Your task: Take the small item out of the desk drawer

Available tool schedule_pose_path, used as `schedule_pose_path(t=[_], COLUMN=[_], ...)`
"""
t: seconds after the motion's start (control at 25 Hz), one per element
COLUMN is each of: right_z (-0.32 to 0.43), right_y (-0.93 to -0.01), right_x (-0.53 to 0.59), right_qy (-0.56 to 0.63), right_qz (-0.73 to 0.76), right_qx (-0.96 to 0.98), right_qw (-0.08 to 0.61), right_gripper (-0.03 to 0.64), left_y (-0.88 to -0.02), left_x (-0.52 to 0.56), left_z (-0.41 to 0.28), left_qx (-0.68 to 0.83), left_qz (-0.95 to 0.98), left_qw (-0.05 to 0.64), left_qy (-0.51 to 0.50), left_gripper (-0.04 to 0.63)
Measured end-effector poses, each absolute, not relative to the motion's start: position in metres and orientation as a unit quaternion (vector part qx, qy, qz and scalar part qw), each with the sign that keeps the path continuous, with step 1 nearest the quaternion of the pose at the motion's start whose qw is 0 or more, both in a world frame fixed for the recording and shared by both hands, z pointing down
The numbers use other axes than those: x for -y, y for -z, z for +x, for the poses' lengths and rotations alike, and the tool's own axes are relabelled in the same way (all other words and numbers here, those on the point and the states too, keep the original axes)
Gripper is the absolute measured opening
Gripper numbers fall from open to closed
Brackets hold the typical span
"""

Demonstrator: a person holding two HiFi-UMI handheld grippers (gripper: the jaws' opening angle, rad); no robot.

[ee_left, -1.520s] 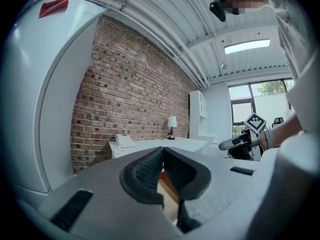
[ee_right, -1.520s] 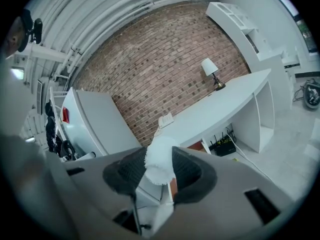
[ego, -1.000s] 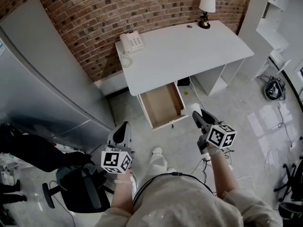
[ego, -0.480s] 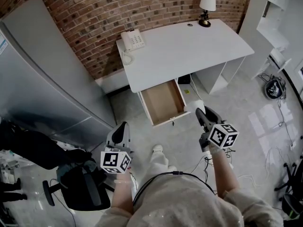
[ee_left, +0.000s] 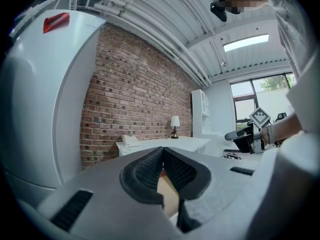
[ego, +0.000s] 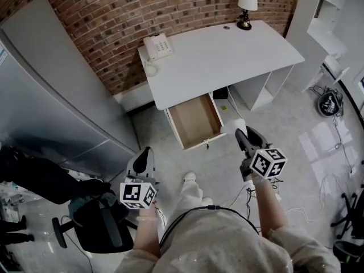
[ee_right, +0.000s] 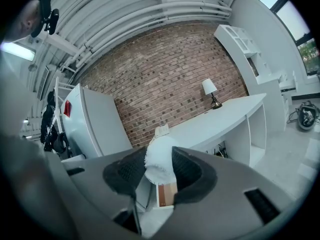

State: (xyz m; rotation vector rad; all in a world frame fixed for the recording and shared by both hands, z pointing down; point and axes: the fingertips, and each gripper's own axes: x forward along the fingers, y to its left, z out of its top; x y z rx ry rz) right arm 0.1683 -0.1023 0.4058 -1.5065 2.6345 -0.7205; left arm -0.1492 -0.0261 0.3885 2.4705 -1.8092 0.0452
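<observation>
The desk drawer [ego: 196,122] hangs pulled out under the white desk [ego: 227,56], and its brown bottom looks bare. My right gripper [ego: 240,133] hovers just right of the drawer's front corner, shut on a small white soft item [ego: 234,125]. In the right gripper view the white item [ee_right: 160,164] is pinched between the dark pads and sticks out above them, with the drawer [ee_right: 166,195] seen below it. My left gripper [ego: 145,157] is held lower left of the drawer, apart from it. Its jaws [ee_left: 161,165] meet at the tip with nothing in them.
A white telephone [ego: 157,46] and a table lamp [ego: 246,4] stand at the desk's back against the brick wall. A tall grey cabinet [ego: 57,95] rises at the left, with a black office chair [ego: 96,226] below it. Cables and a bag [ego: 329,104] lie on the floor at right.
</observation>
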Motion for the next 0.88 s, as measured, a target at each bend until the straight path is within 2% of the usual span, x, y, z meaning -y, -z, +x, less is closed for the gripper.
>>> schedule_pose_path(t=[0.88], right_z=[0.1708], right_y=[-0.4053], right_x=[0.1047], right_qy=[0.226], right_qz=[-0.491], right_qx=[-0.841], right_qw=[0.023], right_gripper=[0.161], left_y=[-0.3855], left_x=[0.0294], left_z=[-0.1555], left_qx=[0.589], left_qz=[0.807], left_qw=[0.031], left_qy=[-0.023], left_gripper=[0.005])
